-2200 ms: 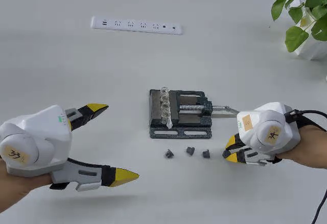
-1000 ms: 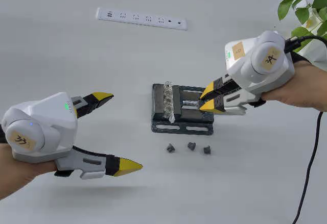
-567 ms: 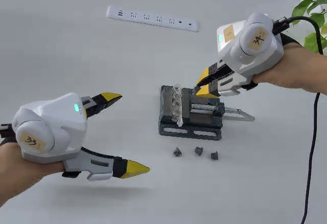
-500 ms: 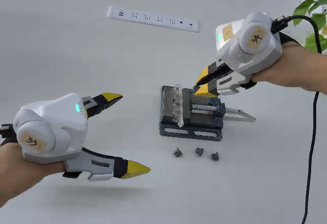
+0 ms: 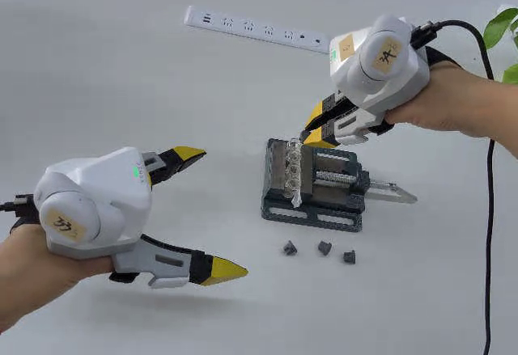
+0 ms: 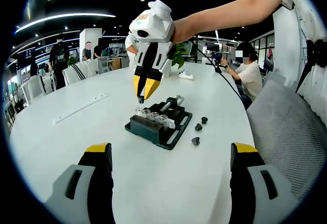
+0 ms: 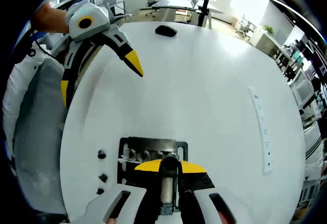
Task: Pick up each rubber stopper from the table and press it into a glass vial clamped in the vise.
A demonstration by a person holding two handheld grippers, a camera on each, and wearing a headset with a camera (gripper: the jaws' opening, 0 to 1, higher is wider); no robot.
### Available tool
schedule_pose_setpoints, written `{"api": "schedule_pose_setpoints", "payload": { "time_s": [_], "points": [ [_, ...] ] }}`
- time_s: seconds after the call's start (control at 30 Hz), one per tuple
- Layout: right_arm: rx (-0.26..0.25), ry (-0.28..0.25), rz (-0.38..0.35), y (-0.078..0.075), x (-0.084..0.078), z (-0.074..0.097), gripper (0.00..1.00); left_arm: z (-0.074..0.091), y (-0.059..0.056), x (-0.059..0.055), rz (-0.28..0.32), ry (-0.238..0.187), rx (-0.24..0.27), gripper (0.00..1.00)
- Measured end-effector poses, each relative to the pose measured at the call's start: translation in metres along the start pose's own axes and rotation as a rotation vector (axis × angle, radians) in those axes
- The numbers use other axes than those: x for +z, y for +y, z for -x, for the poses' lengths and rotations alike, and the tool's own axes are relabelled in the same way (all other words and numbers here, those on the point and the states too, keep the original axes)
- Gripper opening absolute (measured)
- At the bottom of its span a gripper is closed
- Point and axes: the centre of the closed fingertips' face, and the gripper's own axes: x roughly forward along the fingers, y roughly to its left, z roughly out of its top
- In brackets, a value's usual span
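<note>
A dark vise (image 5: 320, 209) holds a row of several glass vials (image 5: 293, 169) upright. My right gripper (image 5: 307, 136) hovers just above the far end of that row, shut on a small dark rubber stopper (image 7: 169, 164). In the left gripper view the vise (image 6: 168, 129), the vials (image 6: 150, 115) and the right gripper (image 6: 142, 96) sit ahead. Three stoppers (image 5: 324, 247) lie on the table in front of the vise. My left gripper (image 5: 212, 212) is open and holds nothing, left of the vise and well apart from it.
A white power strip (image 5: 255, 29) lies at the back of the white table (image 5: 121, 72). A plant (image 5: 506, 35) stands at the far right. A black cable (image 5: 488, 209) hangs from the right gripper along the right side. People and office chairs are behind the table.
The right gripper rose from the table beside the loose stoppers and moved left over the vise to the far end of the vial row. The left gripper stays open.
</note>
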Motion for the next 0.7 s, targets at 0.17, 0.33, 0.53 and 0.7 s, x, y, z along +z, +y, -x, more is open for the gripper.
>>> {"api": "schedule_pose_setpoints", "payload": {
  "time_s": [0.17,0.33,0.53,0.7],
  "points": [
    [0.007,0.013,0.006,-0.001,-0.001,-0.006,0.07,-0.001,0.001,-0.001,0.003,-0.003,0.002,0.96],
    [0.008,0.015,0.007,-0.002,-0.001,-0.008,0.07,-0.001,0.002,-0.001,0.006,-0.004,0.003,0.96],
    [0.014,0.021,0.006,-0.003,-0.002,-0.011,0.07,-0.001,0.003,-0.002,0.009,-0.004,0.005,0.96],
    [0.022,0.026,0.006,-0.002,-0.003,-0.013,0.07,-0.001,0.003,-0.002,0.011,-0.004,0.005,0.96]
  ]
}}
